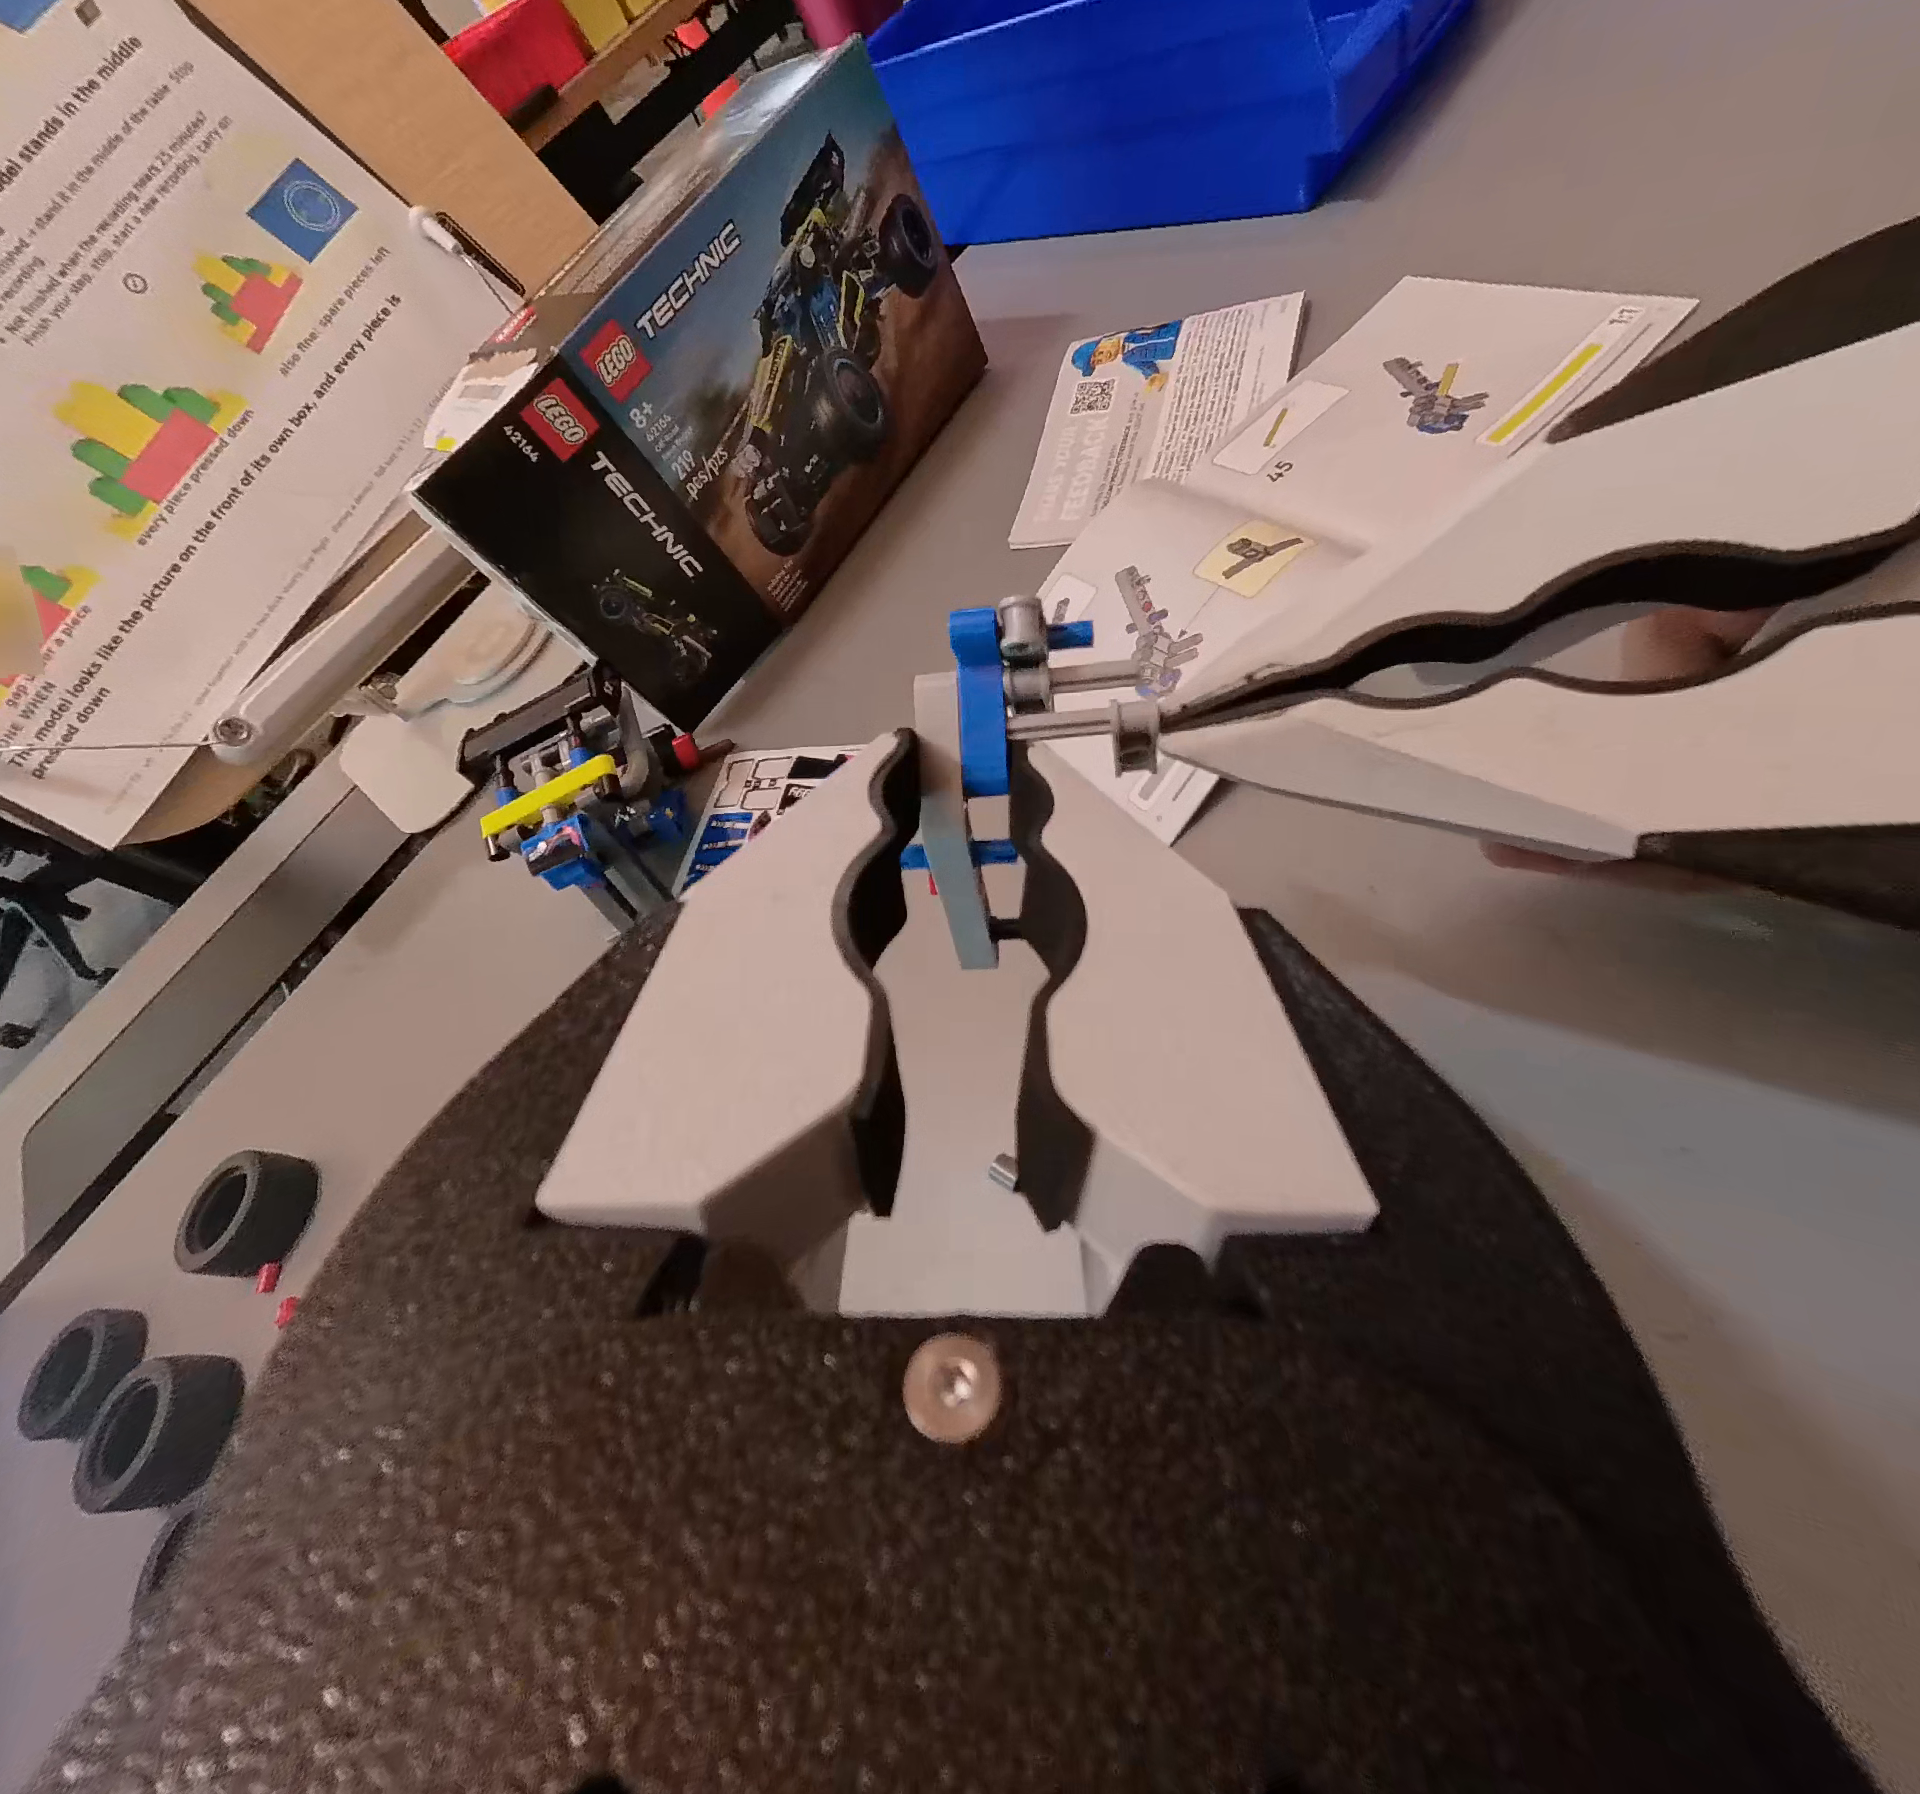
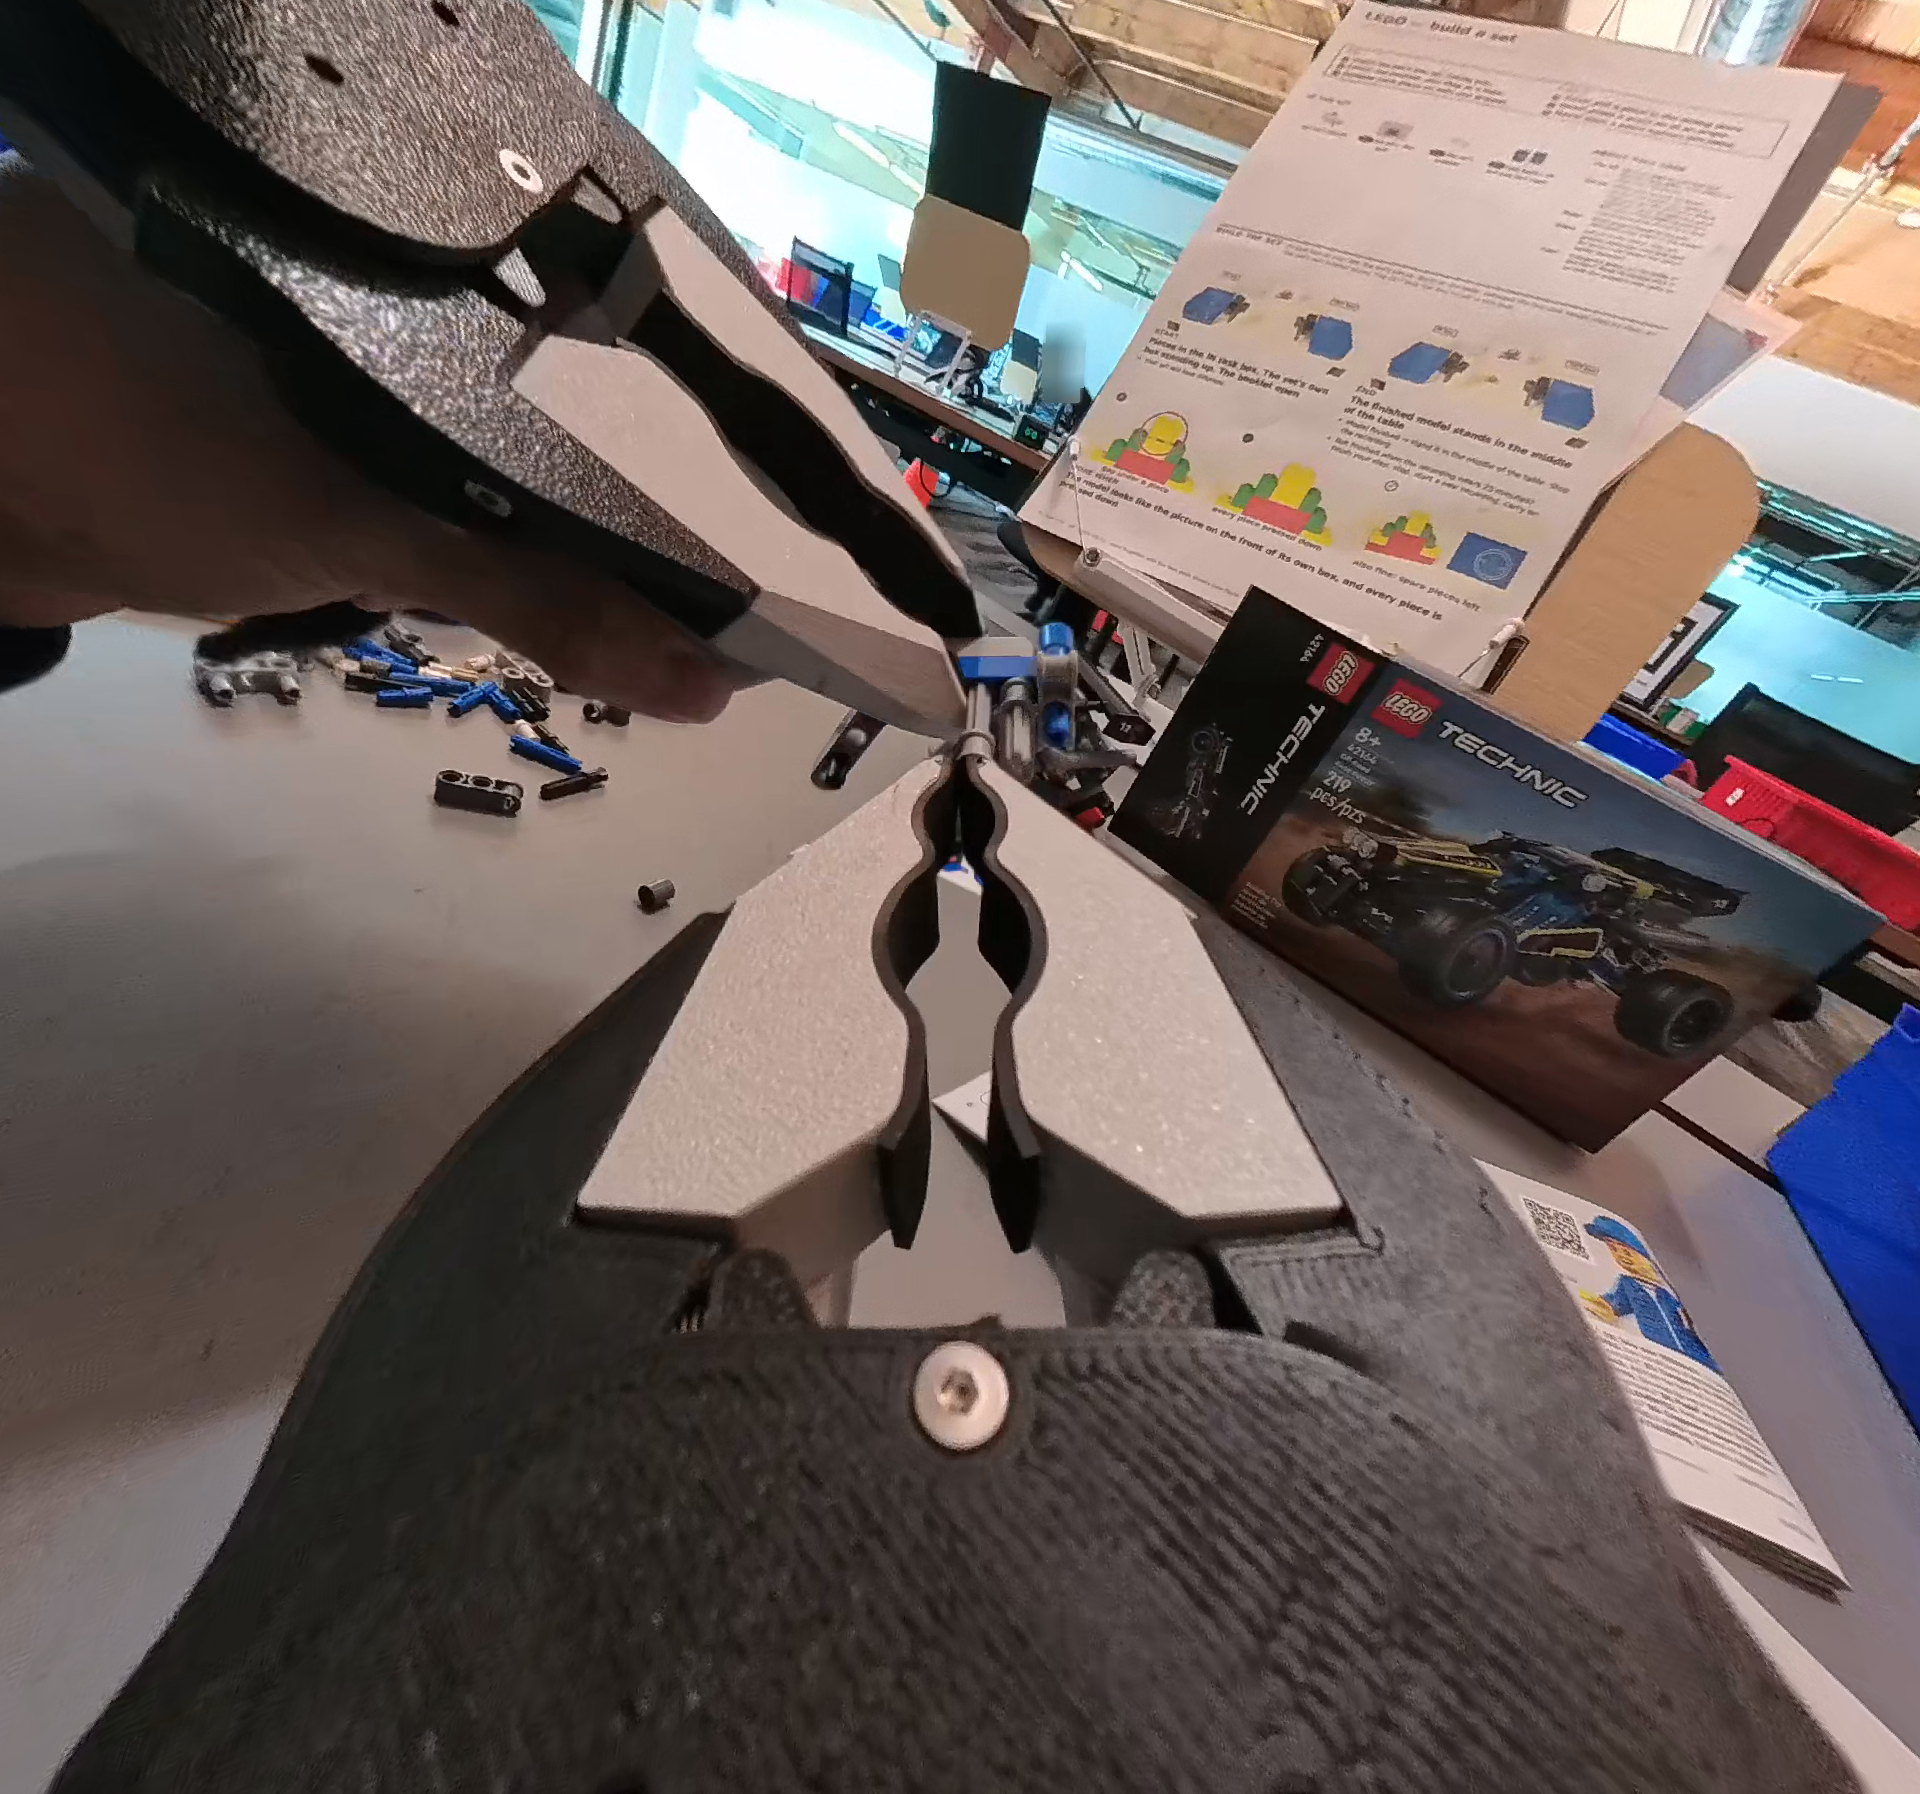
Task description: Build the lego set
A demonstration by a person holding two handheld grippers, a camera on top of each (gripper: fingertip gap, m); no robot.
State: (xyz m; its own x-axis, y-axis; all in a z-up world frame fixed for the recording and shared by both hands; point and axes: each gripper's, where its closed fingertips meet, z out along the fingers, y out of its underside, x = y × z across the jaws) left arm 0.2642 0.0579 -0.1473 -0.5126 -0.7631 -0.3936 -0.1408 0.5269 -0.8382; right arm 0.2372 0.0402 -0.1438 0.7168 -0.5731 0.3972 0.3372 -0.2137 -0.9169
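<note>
My left gripper [image 1: 966,809] is shut on a small blue and grey Technic sub-assembly [image 1: 982,705] and holds it upright above the table. Two grey axles stick out of its blue beam to the right. A grey bush [image 1: 1135,734] sits on the lower axle. My right gripper [image 1: 1172,721] comes in from the right with its fingers shut, and its tips rest against that bush. In the right wrist view my right gripper [image 2: 961,770] is shut just below the sub-assembly [image 2: 1023,690]. The left gripper [image 2: 951,669] reaches in there from the upper left.
A part-built model with a yellow beam [image 1: 571,799] stands left of the set's box [image 1: 727,425]. An open instruction booklet [image 1: 1351,414] and blue bins [image 1: 1143,51] lie behind. Black tyres [image 1: 244,1214] sit at the left. Loose pins and beams [image 2: 447,695] are scattered on the table. Both grippers' tips are close together, under 4 cm apart.
</note>
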